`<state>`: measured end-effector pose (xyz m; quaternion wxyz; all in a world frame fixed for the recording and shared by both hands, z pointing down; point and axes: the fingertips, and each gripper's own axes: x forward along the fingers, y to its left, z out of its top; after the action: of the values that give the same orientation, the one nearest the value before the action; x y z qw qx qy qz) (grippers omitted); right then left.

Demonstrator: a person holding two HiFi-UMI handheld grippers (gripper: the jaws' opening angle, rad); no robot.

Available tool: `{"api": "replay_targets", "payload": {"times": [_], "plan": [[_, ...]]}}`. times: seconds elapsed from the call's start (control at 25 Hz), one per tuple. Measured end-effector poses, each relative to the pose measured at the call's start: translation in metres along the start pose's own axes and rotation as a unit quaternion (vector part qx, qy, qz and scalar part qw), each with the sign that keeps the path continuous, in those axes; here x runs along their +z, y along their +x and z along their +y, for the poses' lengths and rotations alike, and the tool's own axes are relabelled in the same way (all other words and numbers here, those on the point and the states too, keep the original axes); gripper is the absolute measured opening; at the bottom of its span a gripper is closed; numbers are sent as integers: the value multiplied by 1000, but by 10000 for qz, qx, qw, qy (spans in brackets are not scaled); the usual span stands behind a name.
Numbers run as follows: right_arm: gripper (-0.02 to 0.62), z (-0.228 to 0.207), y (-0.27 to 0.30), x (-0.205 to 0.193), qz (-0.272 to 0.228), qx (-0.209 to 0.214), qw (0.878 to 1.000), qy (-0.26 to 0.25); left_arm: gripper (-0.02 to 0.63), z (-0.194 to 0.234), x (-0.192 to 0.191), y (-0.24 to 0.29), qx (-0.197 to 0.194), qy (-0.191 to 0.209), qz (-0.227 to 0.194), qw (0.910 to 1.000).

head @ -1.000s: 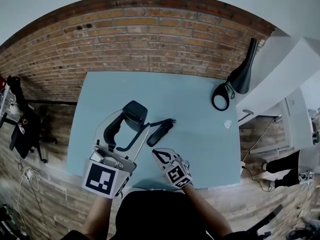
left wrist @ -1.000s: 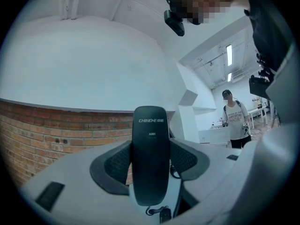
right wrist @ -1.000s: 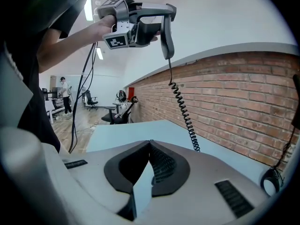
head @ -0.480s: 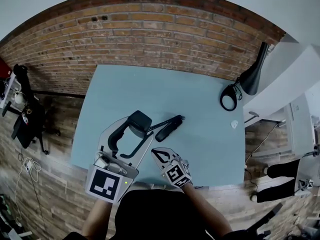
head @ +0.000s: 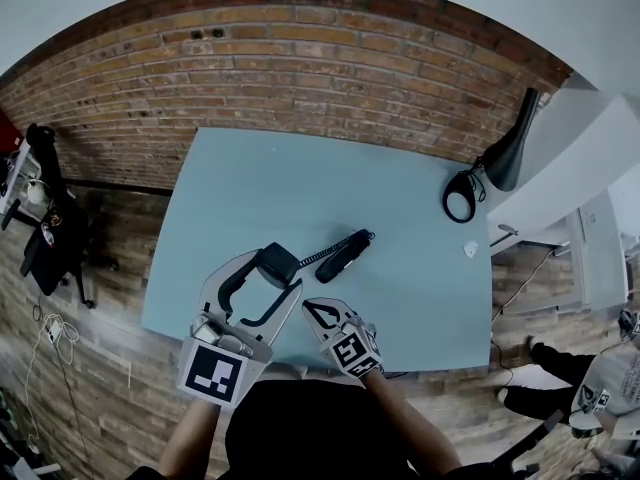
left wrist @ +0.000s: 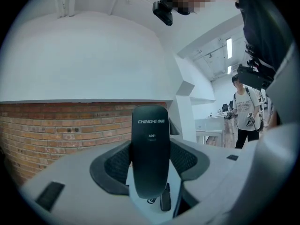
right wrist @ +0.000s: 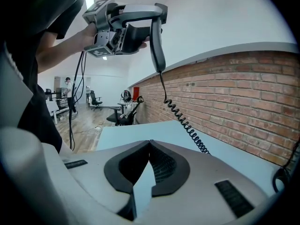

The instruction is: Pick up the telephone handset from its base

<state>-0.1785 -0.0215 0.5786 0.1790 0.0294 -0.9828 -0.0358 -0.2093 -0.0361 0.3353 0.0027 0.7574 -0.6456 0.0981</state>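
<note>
My left gripper (head: pixel 262 278) is shut on the black telephone handset (head: pixel 277 263), held in the air above the blue table (head: pixel 300 183). In the left gripper view the handset (left wrist: pixel 150 149) stands upright between the jaws. The slim black base (head: pixel 343 256) lies on the table to its right, and a coiled cord (head: pixel 330 245) joins the two. The right gripper view shows the handset (right wrist: pixel 157 41) up high with the cord (right wrist: pixel 185 123) hanging down. My right gripper (head: pixel 322 313) hovers near the table's front edge, shut and holding nothing.
A black desk lamp (head: pixel 503 150) with a looped cable (head: pixel 460 196) stands at the table's far right corner. A small white object (head: pixel 470 249) lies near the right edge. A brick wall (head: pixel 300 78) runs behind, and an office chair (head: pixel 45 238) sits to the left.
The left gripper has drawn the handset nearer to me and away from the base, and the cord has stretched. The right gripper has stayed put.
</note>
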Motion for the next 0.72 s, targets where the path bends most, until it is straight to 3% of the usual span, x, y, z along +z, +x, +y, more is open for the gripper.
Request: {"api": "replay_targets", "payload": {"times": [0.72], "plan": [[15, 16, 22, -3, 133, 3, 9999, -73, 278, 26, -94, -4, -1, -362, 524, 9980]]}}
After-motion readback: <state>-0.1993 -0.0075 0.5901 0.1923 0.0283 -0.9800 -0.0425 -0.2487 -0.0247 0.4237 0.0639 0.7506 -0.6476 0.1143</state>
